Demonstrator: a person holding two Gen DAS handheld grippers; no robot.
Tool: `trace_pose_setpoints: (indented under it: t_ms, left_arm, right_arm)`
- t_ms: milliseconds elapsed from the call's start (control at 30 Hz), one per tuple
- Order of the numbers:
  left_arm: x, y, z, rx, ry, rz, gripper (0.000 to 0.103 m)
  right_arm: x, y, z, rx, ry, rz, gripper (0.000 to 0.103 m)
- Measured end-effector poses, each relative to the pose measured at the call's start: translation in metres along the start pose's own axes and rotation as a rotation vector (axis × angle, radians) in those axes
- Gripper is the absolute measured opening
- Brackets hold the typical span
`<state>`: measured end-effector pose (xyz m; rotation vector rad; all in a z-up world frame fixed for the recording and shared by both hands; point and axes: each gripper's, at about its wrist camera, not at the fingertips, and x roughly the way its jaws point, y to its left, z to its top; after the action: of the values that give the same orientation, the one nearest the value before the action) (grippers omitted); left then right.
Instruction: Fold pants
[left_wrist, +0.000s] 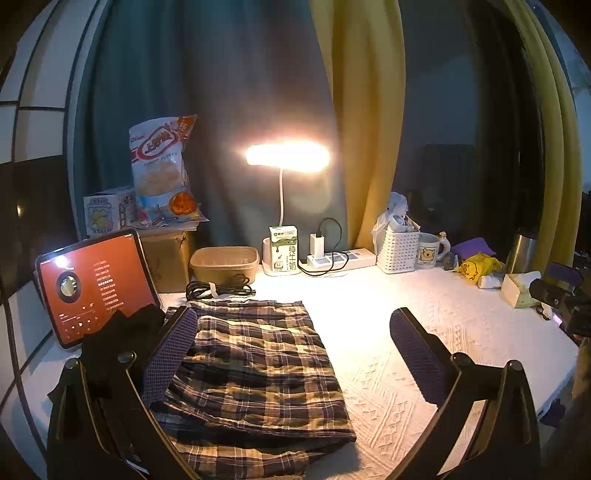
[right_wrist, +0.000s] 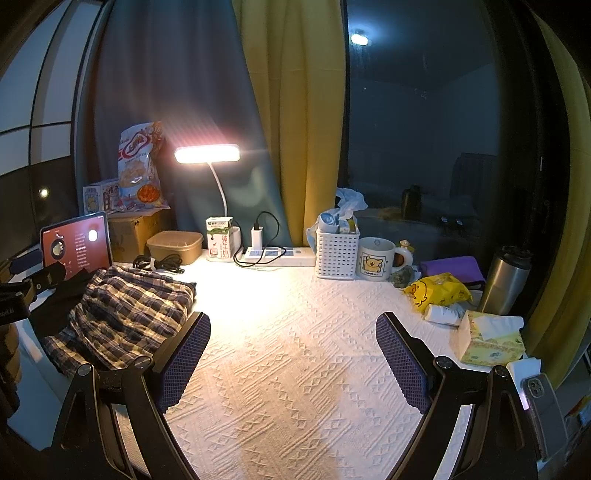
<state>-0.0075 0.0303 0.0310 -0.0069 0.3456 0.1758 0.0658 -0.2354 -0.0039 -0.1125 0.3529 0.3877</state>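
My right gripper (right_wrist: 293, 332) hangs w/ jaws wide, nothing btwn them, over the white tablecloth (right_wrist: 295, 314). Plaid pants (right_wrist: 125, 314) lie folded at left, tissue box (right_wrist: 487, 341) at right, lamp (right_wrist: 207, 153) lit.

Plaid pants (left_wrist: 255, 365) on white-covered table (right_wrist: 295, 350)

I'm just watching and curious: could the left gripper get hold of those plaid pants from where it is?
Probably yes. The left gripper is open, and the plaid pants lie on the white tablecloth right under its left finger. Nothing sits between them.
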Motion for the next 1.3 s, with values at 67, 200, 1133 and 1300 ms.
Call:
trace_pose_setpoints:
  t_ms: [67,200,1133,1300]
  left_arm:
    - [-0.0001,-0.0005,-0.0001,0.005,-0.001,0.007,0.103]
    - [0.0000,0.0013,-0.0001,0.003,-0.001,0.011,0.103]
    - [-0.0024,0.0058,-0.0017,-0.003,-0.012,0.015,0.103]
    - [-0.0037,0.0067,-0.0017,-0.006,-0.020,0.017,0.103]
  right_arm:
    - [-0.0001,-0.0001,0.0000,0.001,-0.001,0.001,0.092]
    - [-0.0002,0.0001,-0.0002,0.001,0.000,0.001,0.092]
    - [-0.0015,0.0022,0.0004,0.000,-0.001,-0.003,0.092]
    - [-0.0020,0.0030,0.0008,0.000,-0.002,-0.002,0.092]
